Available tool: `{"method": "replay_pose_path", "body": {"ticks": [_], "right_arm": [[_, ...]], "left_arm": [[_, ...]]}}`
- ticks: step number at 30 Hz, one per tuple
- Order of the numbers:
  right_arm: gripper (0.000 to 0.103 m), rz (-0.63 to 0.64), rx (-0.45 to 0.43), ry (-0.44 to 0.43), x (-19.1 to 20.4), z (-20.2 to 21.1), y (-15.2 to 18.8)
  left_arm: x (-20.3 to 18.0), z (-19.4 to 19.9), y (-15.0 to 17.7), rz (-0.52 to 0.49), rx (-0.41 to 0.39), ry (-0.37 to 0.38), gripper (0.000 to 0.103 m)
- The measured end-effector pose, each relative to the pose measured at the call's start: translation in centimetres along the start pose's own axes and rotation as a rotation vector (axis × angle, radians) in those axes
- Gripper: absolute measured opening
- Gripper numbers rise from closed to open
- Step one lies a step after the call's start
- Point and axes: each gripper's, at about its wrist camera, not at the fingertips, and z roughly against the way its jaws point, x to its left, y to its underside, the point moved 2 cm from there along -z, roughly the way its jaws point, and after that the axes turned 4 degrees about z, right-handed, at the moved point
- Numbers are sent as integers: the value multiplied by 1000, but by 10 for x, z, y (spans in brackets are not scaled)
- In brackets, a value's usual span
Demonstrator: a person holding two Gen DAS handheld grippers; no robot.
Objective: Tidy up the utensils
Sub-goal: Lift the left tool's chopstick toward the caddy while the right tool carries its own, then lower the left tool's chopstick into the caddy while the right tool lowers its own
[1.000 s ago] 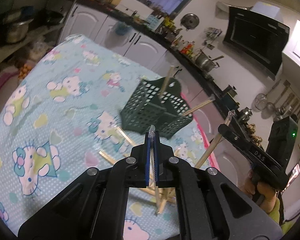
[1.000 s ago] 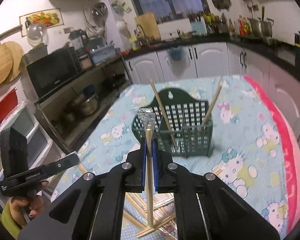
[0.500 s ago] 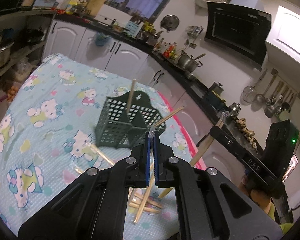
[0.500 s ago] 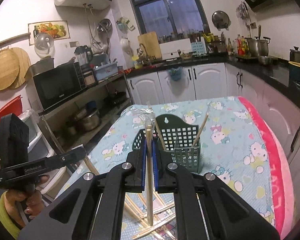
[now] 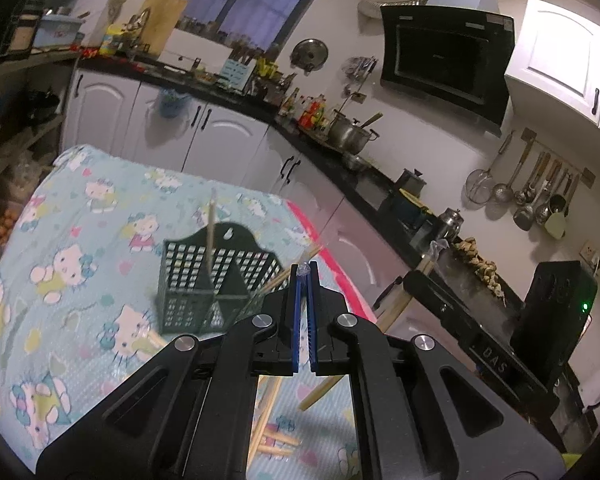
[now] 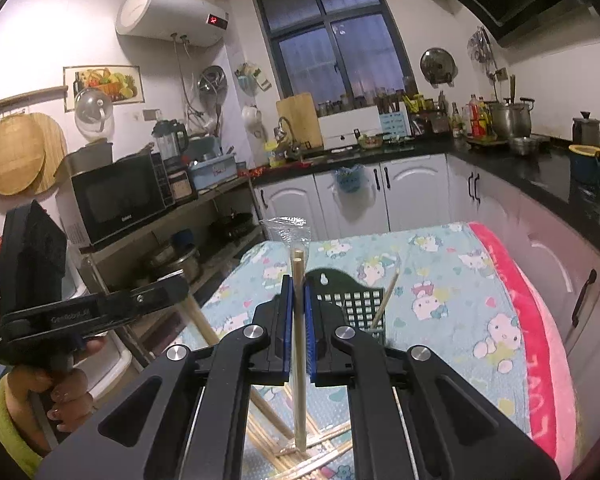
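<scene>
A dark green perforated utensil basket [image 5: 216, 292] stands on the cartoon-cat tablecloth and holds two chopsticks [image 5: 210, 224]; it also shows in the right wrist view [image 6: 352, 300]. My left gripper [image 5: 303, 276] is shut on a wrapped pair of chopsticks [image 5: 266, 412], held above the table near the basket. My right gripper [image 6: 297, 284] is shut on another wrapped pair of chopsticks [image 6: 298, 360], upright, its plastic wrapper sticking out on top. Several loose chopsticks [image 6: 324, 452] lie on the cloth below both grippers.
The table [image 5: 72, 280] has a pink edge [image 6: 540, 360] on the right side. White cabinets and a black counter [image 6: 520, 168] with pots run behind and to the right. A shelf with a microwave [image 6: 120, 200] stands to the left.
Both grippers have risen away from the table with their chopsticks; the basket looks smaller and lower in both views.
</scene>
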Motion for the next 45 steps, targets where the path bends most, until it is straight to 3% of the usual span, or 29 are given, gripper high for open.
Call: {"method": "replay_pose_path", "body": {"ticks": [24,34,45], "right_arm": [[6,72,-114,7,9,-13,-64],[6,50,-156,60,-8,-24,-86],[6,6,-180,106,-43,-41,-99]], "left_arm": [[-39,-5,-75,-80,-122,11,1],[-42,-26,-101,-86,-142,13,1],[-43,-51,-112,-138,-159,-55,1]]}}
